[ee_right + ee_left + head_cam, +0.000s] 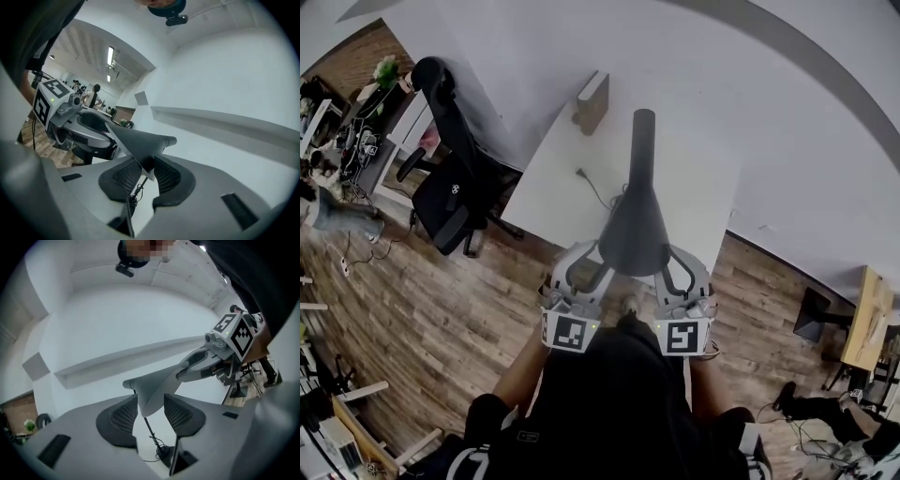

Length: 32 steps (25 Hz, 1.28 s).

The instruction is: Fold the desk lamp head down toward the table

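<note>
One desk lamp (635,225) stands on one white table (698,178), its head above the near edge. The lamp is dark grey, a wide cone narrowing to a slim neck, on a thin stem. I hold two grippers. My left gripper (586,265) has its jaws wide apart around the cone's rim, not pressing. My right gripper (675,270) pinches the opposite rim. One brown block (592,101) sits at the far edge.

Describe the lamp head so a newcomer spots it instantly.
Find the white table against the wall. Over its near edge, between the left gripper and right gripper, is the lamp head: a dark grey cone tapering to a tube. Its neighbours, a boxy wooden block and thin cable, lack that shape.
</note>
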Each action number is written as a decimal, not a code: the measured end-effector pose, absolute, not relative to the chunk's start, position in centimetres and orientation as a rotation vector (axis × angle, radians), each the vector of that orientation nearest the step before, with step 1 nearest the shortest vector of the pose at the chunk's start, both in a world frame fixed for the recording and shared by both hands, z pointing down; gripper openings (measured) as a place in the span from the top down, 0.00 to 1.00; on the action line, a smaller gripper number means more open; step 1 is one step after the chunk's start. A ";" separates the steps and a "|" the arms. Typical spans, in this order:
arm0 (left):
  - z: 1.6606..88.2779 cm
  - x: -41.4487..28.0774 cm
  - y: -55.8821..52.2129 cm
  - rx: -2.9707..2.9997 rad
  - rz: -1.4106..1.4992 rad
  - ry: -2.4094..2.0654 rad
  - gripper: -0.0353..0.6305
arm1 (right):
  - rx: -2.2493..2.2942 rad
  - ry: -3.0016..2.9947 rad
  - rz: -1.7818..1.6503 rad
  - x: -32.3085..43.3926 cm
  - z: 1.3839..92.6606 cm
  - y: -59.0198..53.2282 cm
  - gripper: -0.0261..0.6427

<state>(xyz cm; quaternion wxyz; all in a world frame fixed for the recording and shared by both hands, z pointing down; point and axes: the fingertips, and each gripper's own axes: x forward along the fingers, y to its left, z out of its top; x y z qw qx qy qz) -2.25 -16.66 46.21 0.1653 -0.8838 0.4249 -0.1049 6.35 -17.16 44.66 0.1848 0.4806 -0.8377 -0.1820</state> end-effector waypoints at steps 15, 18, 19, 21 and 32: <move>44.6 -1.0 -15.8 -2.410 -0.249 1.149 0.80 | 1.366 -2.337 -0.528 6.6 44.8 -17.0 0.83; 45.2 -1.0 -15.7 -2.410 -0.267 1.146 0.80 | 1.367 -2.314 -0.534 6.6 45.3 -16.9 0.83; 45.4 -1.0 -15.7 -2.407 -0.277 1.144 0.80 | 1.372 -2.306 -0.540 6.6 45.5 -16.9 0.83; 45.9 -1.1 -15.8 -2.398 -0.299 1.139 0.80 | 1.376 -2.286 -0.557 6.5 45.9 -16.9 0.82; 49.0 -1.0 -16.1 -2.338 -0.392 1.110 0.79 | 1.325 -2.194 -0.664 6.3 48.6 -17.3 0.81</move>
